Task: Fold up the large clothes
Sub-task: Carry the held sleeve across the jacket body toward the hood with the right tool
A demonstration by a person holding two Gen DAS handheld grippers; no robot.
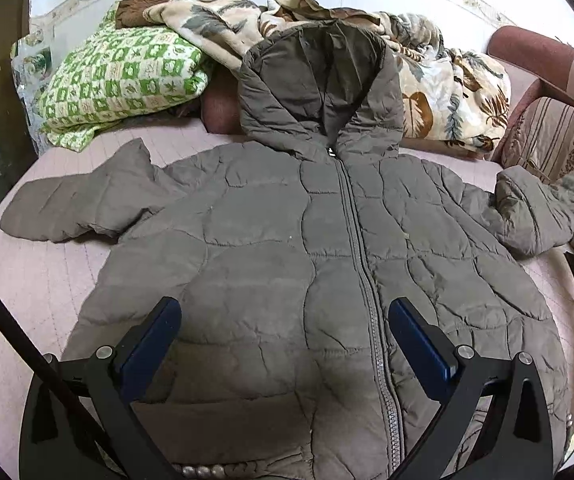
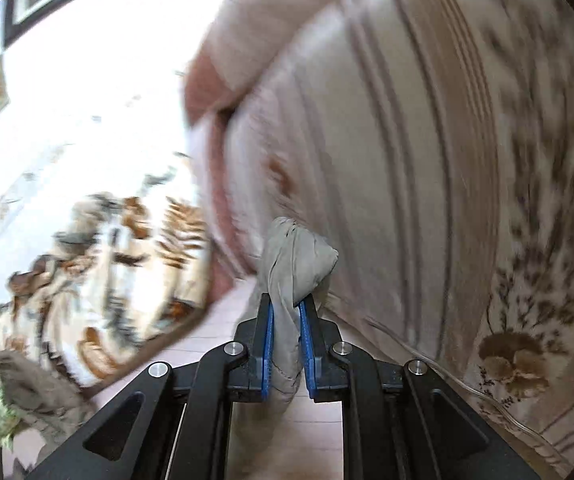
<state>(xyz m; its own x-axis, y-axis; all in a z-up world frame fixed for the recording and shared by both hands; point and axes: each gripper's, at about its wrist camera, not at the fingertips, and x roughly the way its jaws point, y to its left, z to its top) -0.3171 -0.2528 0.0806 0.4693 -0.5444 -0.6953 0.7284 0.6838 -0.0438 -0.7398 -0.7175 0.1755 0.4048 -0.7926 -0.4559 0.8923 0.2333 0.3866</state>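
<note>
A grey-brown quilted hooded jacket [image 1: 271, 248] lies face up, zipped, on a pink bed sheet [image 1: 27, 288]. Its hood [image 1: 319, 84] points away, its left sleeve [image 1: 75, 204] lies flat, and its right sleeve [image 1: 543, 208] is lifted at the cuff. My left gripper [image 1: 285, 312] is open above the jacket's lower front. My right gripper [image 2: 286, 312] is shut on the sleeve cuff [image 2: 295, 256], with bunched fabric standing up between the blue pads; that view is motion-blurred.
A green checked quilt [image 1: 123, 76] and a leaf-print blanket [image 1: 439, 92] are piled behind the hood. A striped floral sofa back [image 1: 555, 140] rises at the right, close behind the held cuff in the right wrist view [image 2: 427, 160]. A thin cable [image 2: 467, 388] runs along it.
</note>
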